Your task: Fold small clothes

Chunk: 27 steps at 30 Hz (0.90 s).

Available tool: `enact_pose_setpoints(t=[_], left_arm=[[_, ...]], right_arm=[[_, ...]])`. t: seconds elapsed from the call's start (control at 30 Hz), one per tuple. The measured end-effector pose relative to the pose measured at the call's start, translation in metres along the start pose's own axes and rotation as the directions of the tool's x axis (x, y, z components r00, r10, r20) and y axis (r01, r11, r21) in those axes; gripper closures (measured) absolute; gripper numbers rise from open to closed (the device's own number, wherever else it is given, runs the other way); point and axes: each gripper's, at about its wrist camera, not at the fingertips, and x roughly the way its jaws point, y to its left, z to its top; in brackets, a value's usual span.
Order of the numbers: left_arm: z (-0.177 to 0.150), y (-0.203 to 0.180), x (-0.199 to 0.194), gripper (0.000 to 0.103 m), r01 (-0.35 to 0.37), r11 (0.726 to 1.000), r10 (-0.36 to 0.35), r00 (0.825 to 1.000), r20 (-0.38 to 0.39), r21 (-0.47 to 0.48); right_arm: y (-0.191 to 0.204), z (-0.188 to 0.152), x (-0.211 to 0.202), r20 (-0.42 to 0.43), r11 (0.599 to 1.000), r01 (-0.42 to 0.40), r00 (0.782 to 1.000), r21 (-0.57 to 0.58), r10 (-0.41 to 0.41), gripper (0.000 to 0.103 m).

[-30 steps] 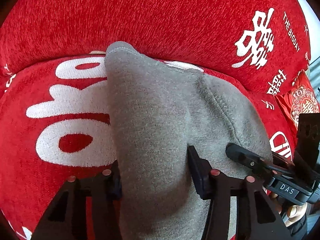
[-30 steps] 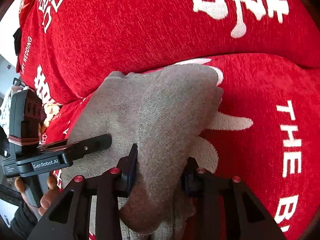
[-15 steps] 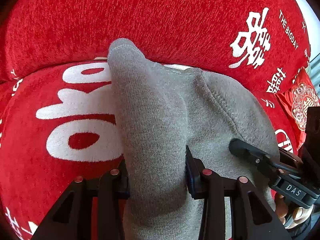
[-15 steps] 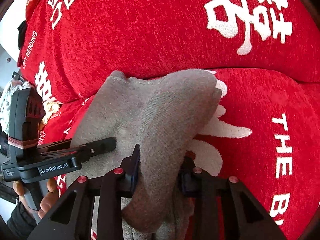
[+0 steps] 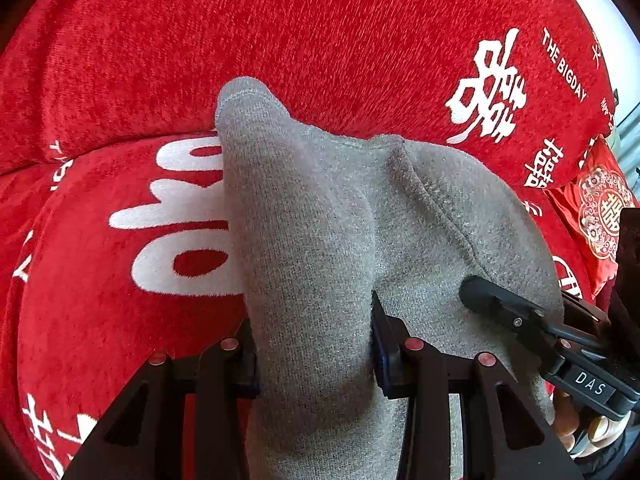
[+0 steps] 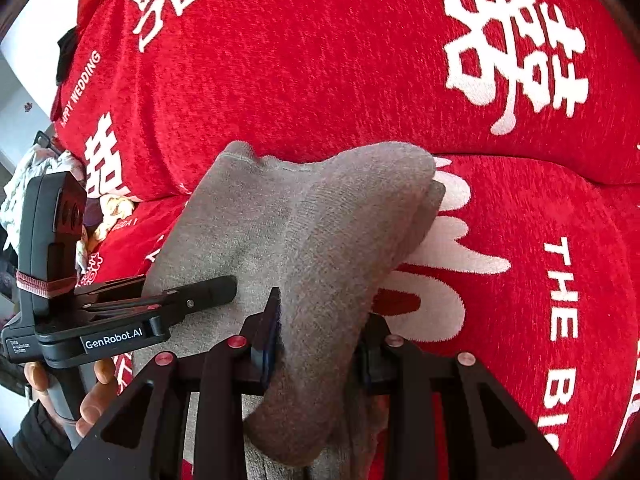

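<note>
A small grey knitted garment (image 5: 320,240) is held raised over the red chenille sofa cover with white lettering (image 5: 120,320). The left gripper (image 5: 312,344) and right gripper (image 6: 316,336) are each clamped on a near corner, side by side. The long axis runs forward from the jaws; its far edge rests at the backrest crease.

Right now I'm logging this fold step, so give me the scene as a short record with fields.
item: grey garment, small knit piece, bunched into two raised folds
surface: red sofa cover with white lettering
left hand-held gripper: shut on one fold of the garment
right hand-held gripper: shut on the other fold
garment state: near part lifted off the cover by both grippers, far end against the back cushion
also present: red patterned pillow at the sofa's end
</note>
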Motion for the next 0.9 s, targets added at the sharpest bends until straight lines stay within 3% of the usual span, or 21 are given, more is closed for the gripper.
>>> enact_pose_setpoints(t=[0.9], left_arm=[[-0.064,0.004,-0.056,0.061,-0.028,1.000,0.027,0.999,0.044,0.005]], right_arm=[[0.056,-0.050,-0.040,0.029,0.999,0.008,1.000,-0.054,-0.007,0.070]])
